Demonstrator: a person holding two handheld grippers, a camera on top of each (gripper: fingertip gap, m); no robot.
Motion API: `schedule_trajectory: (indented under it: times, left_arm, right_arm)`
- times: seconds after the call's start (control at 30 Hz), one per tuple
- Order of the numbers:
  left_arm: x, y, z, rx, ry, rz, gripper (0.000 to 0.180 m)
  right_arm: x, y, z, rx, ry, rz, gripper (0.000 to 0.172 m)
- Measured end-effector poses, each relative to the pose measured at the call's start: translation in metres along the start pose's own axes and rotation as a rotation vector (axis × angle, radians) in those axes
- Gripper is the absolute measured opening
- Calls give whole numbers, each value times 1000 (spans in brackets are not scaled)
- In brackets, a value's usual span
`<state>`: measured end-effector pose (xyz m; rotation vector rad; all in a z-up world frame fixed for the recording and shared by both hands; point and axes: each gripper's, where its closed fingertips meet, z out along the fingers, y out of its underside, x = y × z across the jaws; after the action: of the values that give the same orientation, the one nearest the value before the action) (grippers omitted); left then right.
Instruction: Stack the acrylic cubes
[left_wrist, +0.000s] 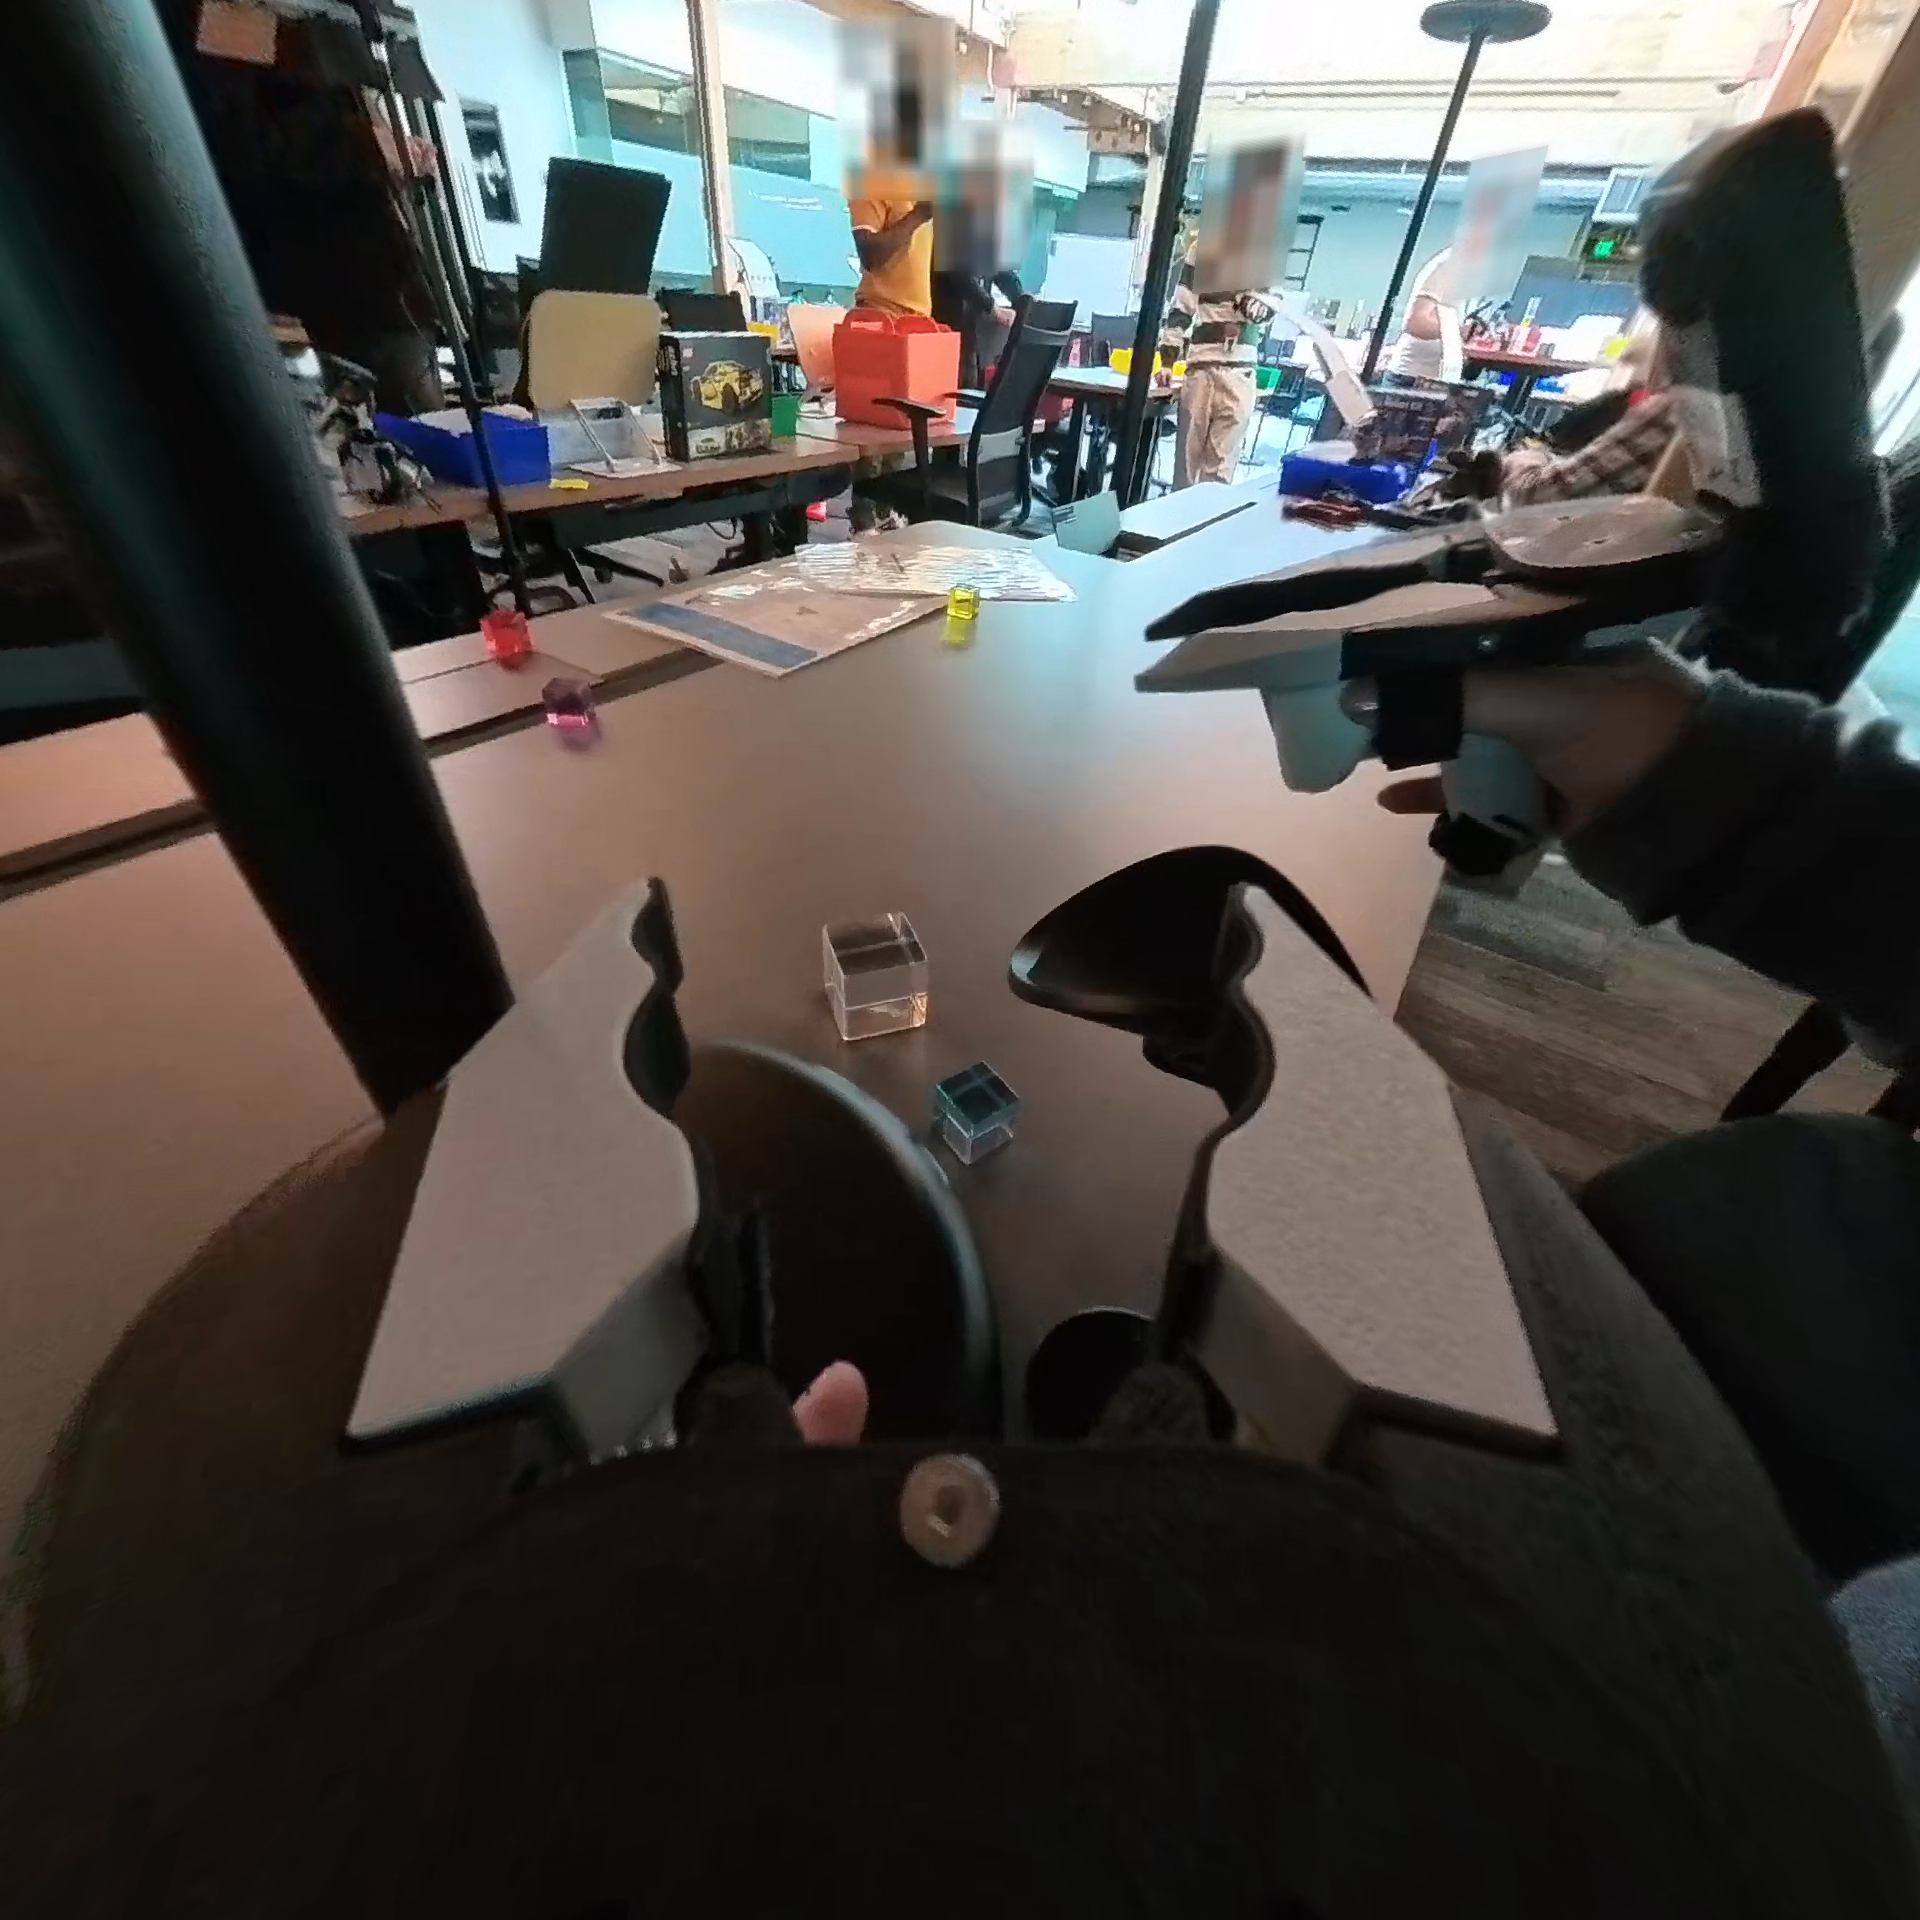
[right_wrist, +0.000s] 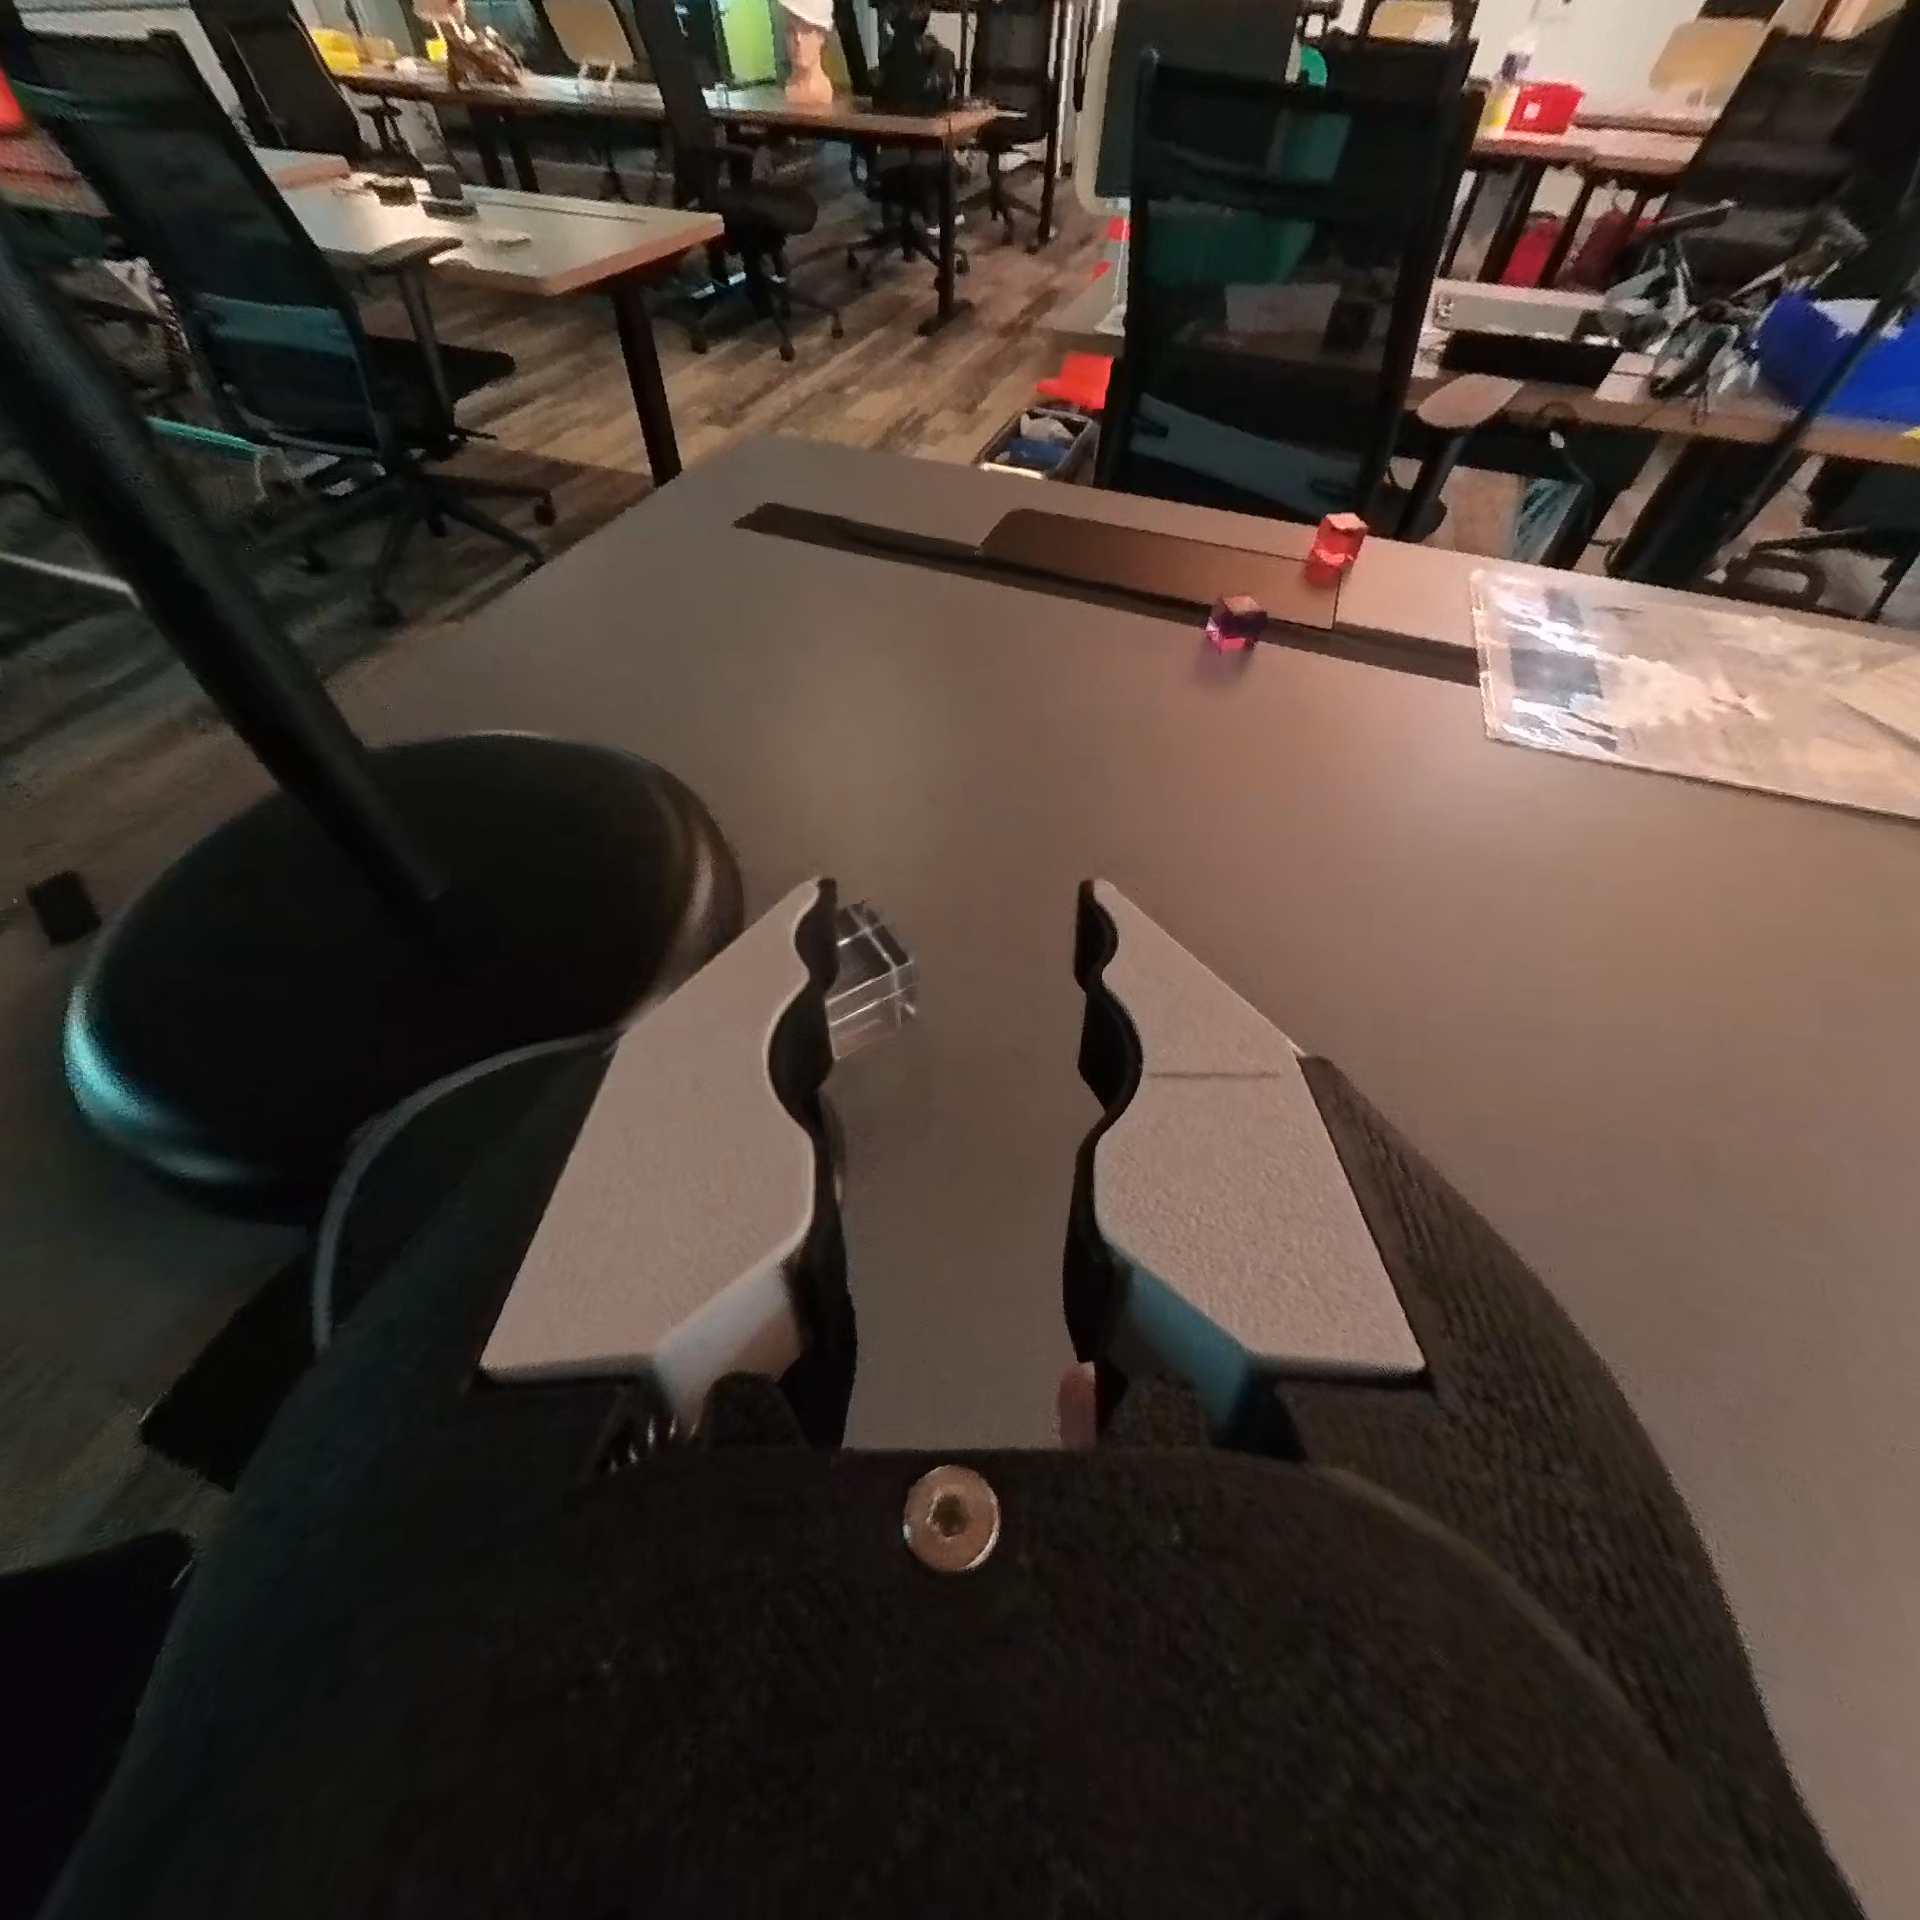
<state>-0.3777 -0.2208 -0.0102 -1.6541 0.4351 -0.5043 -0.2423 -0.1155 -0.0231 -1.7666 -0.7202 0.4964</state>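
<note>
Left claw stood wide apart with nothing between its fingers but air, hovering over the brown tabletop. One clear cube sat on the tabletop in line with the gap between the fingers, untouched by either, and one smaller blue cube lay just nearer, beside the rim of a round dark bowl under the left finger. Farther off there were three more small cubes: one purple cube by a long slot, one red cube beyond it, and one yellow cube at the edge of some plastic-wrapped papers. That made five cubes in all. A thick black pole closed off the left side. The right claw hung well above the tabletop at the right, a hand gripping its handle; the tabletop's right edge fell to the floor just beyond.

Seen from the right wrist, the right claw was partly open and bare. The clear cube showed past its left finger, lower down on the tabletop. One round black base with its pole filled the left; the middle lay open up to the slot, where the purple cube and red cube sat.
</note>
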Motion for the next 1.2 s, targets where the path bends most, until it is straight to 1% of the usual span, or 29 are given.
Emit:
schedule_trajectory:
  times: [0.07, 0.17, 0.27, 0.37, 0.4, 0.47, 0.5, 0.53, 0.57, 0.63, 0.7, 0.77, 0.9, 1.07, 1.2]
  left_arm:
    - [5, 3, 5, 2, 26, -28, 104]
    - [9, 7, 10, -6, 40, -30, 105]
    - [10, 11, 10, -18, 47, -32, 106]
    - [6, 14, 3, -12, 23, -19, 106]
    - [5, 16, 0, -13, 12, -16, 105]
    - [2, 17, -5, -7, -10, -7, 102]
    - [1, 17, -7, -3, -17, -2, 101]
    - [-1, 18, -9, -4, -24, 2, 100]
    - [-3, 20, -10, -8, -34, 3, 100]
    - [-7, 25, -12, -22, -46, -14, 100]
    - [-10, 31, -11, -53, -47, -55, 98]
    - [-11, 39, -10, -120, -36, -103, 93]
    - [-16, 49, -8, -240, -27, -162, 76]
    - [-27, 57, -9, -297, -60, -151, 75]
    - [-30, 60, -13, -306, -74, -142, 76]
  right_arm:
    - [2, -3, 8, 10, -5, -2, 44]
    - [9, -6, 27, -1, -6, -71, 43]
    - [19, 0, 52, -69, -34, -169, 43]
    - [25, 16, 77, -149, -89, -223, 44]
    - [20, 24, 84, -187, -142, -204, 44]
    - [-5, 44, 92, -292, -352, -80, 40]
    - [-19, 50, 94, -334, -449, -15, 43]
    - [-27, 57, 97, -369, -508, 11, 48]
    - [-31, 66, 100, -397, -534, -11, 50]
    - [-36, 85, 106, -449, -552, -124, 52]
    - [-40, 98, 112, -496, -567, -182, 54]
    - [-44, 101, 116, -506, -587, -186, 55]
    - [-49, 110, 118, -568, -629, -218, 55]
    - [-51, 114, 120, -605, -639, -289, 43]
    - [-51, 114, 120, -618, -640, -297, 42]
